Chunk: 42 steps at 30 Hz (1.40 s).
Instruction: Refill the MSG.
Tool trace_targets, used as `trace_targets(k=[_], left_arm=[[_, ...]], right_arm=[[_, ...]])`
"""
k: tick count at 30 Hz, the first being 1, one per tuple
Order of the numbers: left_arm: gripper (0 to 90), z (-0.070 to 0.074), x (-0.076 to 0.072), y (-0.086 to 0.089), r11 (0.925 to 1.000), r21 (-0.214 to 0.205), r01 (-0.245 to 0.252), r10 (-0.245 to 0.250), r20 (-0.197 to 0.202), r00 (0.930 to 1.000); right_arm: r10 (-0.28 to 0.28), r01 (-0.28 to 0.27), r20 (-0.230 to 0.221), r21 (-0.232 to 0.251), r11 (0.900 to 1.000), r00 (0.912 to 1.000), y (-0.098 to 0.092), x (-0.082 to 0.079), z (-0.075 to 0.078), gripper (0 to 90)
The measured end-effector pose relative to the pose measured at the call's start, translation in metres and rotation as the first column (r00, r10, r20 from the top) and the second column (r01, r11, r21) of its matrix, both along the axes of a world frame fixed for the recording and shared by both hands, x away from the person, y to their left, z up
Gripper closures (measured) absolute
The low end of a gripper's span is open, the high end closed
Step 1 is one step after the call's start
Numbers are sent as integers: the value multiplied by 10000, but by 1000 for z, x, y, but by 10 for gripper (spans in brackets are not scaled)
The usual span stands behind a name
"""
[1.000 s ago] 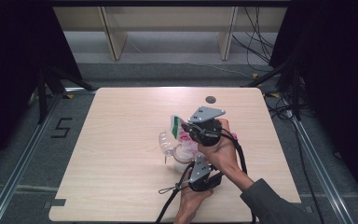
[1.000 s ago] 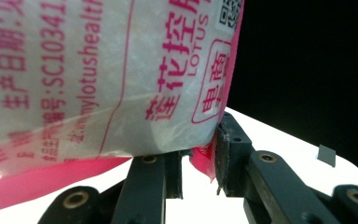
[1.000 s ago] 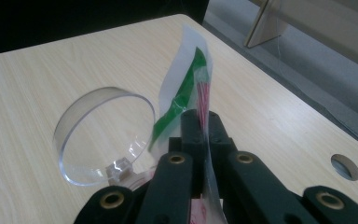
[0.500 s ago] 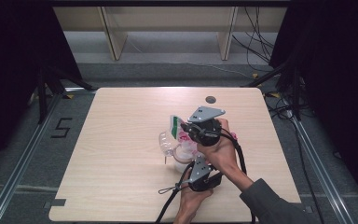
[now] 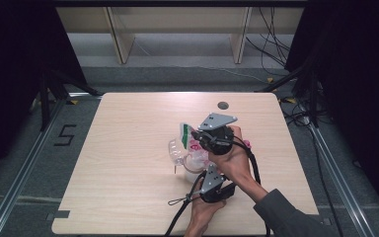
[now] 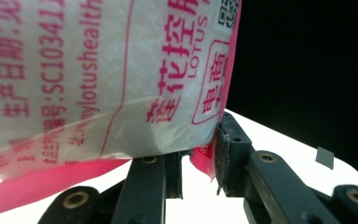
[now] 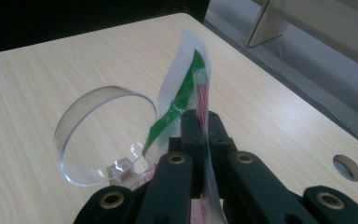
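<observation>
Pinching the pink-printed plastic bag [image 6: 98,79] from both ends above the tabletop [image 5: 128,148], right claw [image 7: 200,122] clamped flat on its green-striped top edge, left claw [image 6: 199,154] gripping its lower corner, clear lid [image 7: 103,135] just beside.

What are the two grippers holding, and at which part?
Both hold one plastic bag: right gripper pinches its top edge with the green strip; left gripper grips its pink lower edge.

Both grippers sit close together: right gripper [image 5: 197,134] farther, jaws clamped; left gripper [image 5: 208,170] nearer, jaws pinching.
</observation>
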<state>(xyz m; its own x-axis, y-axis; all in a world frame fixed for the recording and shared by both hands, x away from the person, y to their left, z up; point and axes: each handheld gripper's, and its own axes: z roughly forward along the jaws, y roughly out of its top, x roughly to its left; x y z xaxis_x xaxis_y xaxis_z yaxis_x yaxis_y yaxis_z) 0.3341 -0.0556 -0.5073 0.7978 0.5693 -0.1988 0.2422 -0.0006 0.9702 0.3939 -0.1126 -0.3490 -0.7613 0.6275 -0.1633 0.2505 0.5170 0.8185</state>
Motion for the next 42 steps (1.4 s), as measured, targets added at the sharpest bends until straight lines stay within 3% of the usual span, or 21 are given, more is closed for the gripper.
trace_targets(k=[10, 17, 21, 22, 25, 28, 31, 32, 36, 42], left_arm=[[741, 0, 0, 0, 10000, 69, -21, 21, 18, 10000], [741, 0, 0, 0, 10000, 35, -37, 37, -3, 10000], [741, 2, -1, 1, 9999, 75, -138, 138, 22, 9999], [741, 2, -1, 1, 9999, 77, -153, 153, 11, 9999], [741, 1, 0, 0, 9999, -153, -58, 60, 110, 9999], [741, 3, -1, 2, 9999, 63, -107, 107, 2, 9999], [741, 2, -1, 1, 10000, -66, 12, -12, 50, 10000], [741, 2, -1, 1, 10000, -66, 2, -2, 48, 10000], [741, 3, -2, 2, 10000, 16, -78, 77, 70, 9999], [740, 3, -2, 2, 10000, 41, -48, 48, 42, 10000]], right_arm=[[-22, 24, -145, 126, 9999, 9999, 0, -1, 0, 900], [-37, 37, 30, 81, 10000, 10000, 0, 0, 0, 900], [98, -97, -210, 68, 9999, 9997, 2, 0, 1, 900], [2, -2, 5, 150, 9999, 10000, 2, 0, 1, 900], [152, -152, -12, -41, 9999, 9999, 3, 0, 1, 900], [10, -10, -24, 145, 9999, 10000, 3, 0, 1, 900], [179, -179, -101, 19, 9998, 9998, 4, -1, 1, 900], [139, -138, 120, -39, 9999, 9998, 4, 0, 1, 900], [35, -35, 12, 142, 9999, 10000, 3, -1, 2, 900], [143, -143, -63, -8, 9999, 9999, 4, 0, 2, 900]])
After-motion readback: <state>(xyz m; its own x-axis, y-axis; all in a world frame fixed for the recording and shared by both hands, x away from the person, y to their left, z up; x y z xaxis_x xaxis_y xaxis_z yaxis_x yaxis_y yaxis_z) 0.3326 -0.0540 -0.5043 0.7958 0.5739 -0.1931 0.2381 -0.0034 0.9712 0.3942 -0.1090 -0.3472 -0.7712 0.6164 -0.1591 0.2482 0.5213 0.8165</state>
